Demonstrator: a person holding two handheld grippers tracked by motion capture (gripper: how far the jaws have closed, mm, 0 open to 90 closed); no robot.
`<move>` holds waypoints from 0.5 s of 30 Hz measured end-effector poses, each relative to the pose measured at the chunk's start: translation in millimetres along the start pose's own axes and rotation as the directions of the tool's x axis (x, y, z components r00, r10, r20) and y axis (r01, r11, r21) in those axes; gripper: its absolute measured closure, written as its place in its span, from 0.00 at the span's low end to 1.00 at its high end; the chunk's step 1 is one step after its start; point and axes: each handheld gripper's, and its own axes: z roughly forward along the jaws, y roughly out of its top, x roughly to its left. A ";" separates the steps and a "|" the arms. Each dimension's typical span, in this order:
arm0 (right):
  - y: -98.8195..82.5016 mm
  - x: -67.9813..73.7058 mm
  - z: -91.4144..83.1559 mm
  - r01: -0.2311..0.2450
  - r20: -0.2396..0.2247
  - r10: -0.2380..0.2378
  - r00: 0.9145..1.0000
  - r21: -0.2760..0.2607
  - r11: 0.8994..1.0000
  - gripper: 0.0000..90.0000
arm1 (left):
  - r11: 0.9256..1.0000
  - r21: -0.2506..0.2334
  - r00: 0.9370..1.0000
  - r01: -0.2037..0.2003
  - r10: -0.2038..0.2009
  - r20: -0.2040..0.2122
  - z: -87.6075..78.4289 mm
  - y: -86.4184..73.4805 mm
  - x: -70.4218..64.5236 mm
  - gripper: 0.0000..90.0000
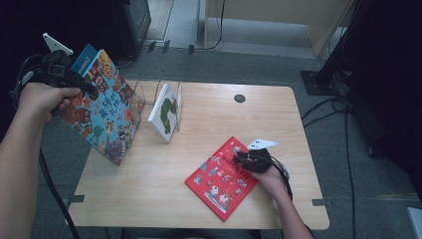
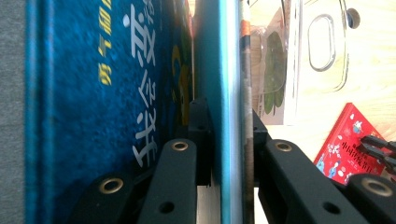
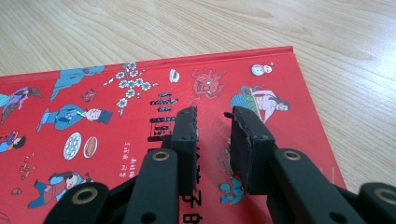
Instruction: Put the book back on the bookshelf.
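Left gripper raised, fingers clamped; right gripper low, fingers parted.

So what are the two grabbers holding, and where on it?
The left gripper pinches two picture books together at their edge, lifted off the table. The right gripper holds nothing; it is open over the red book.

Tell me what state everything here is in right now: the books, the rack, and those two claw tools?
Left gripper: shut on the colourful book's edge.
Colourful book: held tilted, its lower corner at the table's left edge.
Right gripper: jaws slightly apart, tips over the red book, gripping nothing.
Red book: lying flat, closed.
Green-and-white book: leaning in the clear rack.
Clear rack: upright, front slot free.
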 end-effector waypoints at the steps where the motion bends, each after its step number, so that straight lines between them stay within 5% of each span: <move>1: 0.0 0.1 -0.1 0.000 0.000 0.000 1.000 0.001 1.000 0.79 | 1.000 0.001 1.000 0.000 0.000 -0.003 -0.9 0.8 -0.7 0.90; 15: -0.1 0.3 -0.5 -0.002 -0.002 0.002 1.000 0.003 1.000 0.80 | 1.000 -0.025 1.000 0.007 -0.008 -0.008 -6.3 8.1 0.6 0.90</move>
